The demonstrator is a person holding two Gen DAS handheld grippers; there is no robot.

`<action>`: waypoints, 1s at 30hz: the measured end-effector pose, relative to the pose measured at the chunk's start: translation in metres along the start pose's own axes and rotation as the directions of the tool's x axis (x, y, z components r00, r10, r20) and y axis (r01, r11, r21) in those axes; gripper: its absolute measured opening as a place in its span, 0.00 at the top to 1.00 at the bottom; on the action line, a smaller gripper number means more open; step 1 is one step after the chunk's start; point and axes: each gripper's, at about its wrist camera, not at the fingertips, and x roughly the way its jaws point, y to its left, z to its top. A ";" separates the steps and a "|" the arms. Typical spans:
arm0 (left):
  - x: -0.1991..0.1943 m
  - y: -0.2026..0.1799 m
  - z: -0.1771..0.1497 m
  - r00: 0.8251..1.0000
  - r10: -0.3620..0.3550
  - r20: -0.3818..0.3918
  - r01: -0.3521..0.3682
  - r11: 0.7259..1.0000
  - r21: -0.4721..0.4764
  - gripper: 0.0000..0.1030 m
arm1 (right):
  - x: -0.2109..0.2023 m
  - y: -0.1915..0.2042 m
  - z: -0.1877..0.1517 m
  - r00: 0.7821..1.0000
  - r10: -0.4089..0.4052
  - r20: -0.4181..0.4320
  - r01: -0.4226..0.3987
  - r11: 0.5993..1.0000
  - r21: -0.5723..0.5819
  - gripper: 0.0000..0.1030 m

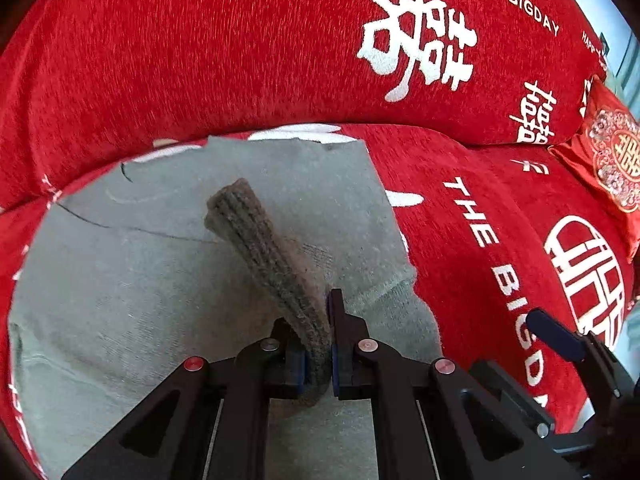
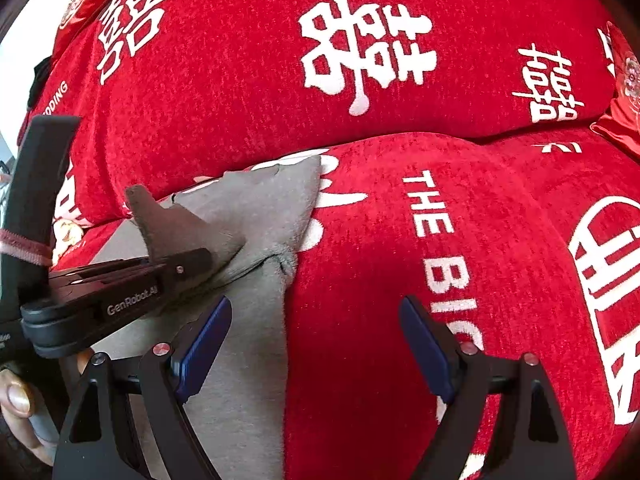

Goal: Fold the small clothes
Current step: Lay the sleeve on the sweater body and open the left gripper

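Clearly the left gripper (image 1: 320,344) has its fingers pressed together on a dark grey-brown ribbed knit cuff (image 1: 260,248), which sticks up and away from the pads toward the back of the sofa. That cuff looks to be part of the pale grey knitted garment (image 1: 140,280) lying spread on the red chenille sofa cover with white lettering (image 1: 460,208), close to the crease where the seat cushion meets the backrest. From the right wrist view, the same gripper (image 2: 196,260) reaches in from the left edge, a person's hand (image 2: 16,396) showing beneath it, and the cloth is lifted into a peak just where it is pinched.

The right gripper (image 2: 316,344) holds nothing: its fingers stand wide apart, one blue pad (image 2: 204,344) over the garment's right-hand edge, the other over bare sofa cover.

As a judgement, the fold is under way, with the cuff being carried across the body of the garment. Several things could spoil it. Only a narrow strip of stretchy rib is held, so it may slip out under any sideways pull. With the right gripper not pinning anything, the whole garment could drag across the fuzzy cover and bunch, leaving a crooked crease. Releasing while the cuff stands up could let it flop back.
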 end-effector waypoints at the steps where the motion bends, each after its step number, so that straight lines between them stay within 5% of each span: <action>1: 0.002 0.002 -0.001 0.999 -0.038 -0.013 0.038 0.999 -0.010 0.92 | 0.000 0.001 -0.001 1.000 0.000 -0.001 0.000 1.000 -0.003 0.15; 8: 0.017 0.018 -0.002 0.988 -0.139 -0.071 0.133 0.987 -0.089 0.88 | 0.003 0.000 -0.004 1.000 -0.005 -0.012 0.006 1.000 0.004 0.15; 10: 0.017 0.018 -0.002 0.984 -0.166 -0.069 0.160 0.983 -0.093 0.50 | 0.003 0.001 -0.005 1.000 -0.007 -0.013 0.007 1.000 0.004 0.15; 12: 0.013 0.013 -0.002 0.987 -0.153 -0.053 0.148 0.986 -0.074 0.25 | 0.003 0.001 -0.005 1.000 -0.006 -0.015 0.006 1.000 0.004 0.15; 16: 0.001 0.005 -0.004 0.993 -0.113 -0.015 0.112 0.993 -0.024 0.23 | -0.001 0.001 -0.006 1.000 -0.009 -0.012 0.009 1.000 0.006 0.15; 25: -0.039 0.025 -0.007 0.962 -0.271 0.047 0.273 0.961 -0.038 0.23 | -0.007 0.004 -0.007 1.000 -0.008 -0.008 0.008 1.000 0.007 0.15; 30: -0.068 0.042 -0.008 0.949 -0.295 0.112 0.298 0.954 -0.009 0.23 | -0.008 0.021 -0.008 1.000 0.011 -0.002 -0.011 1.000 -0.018 0.15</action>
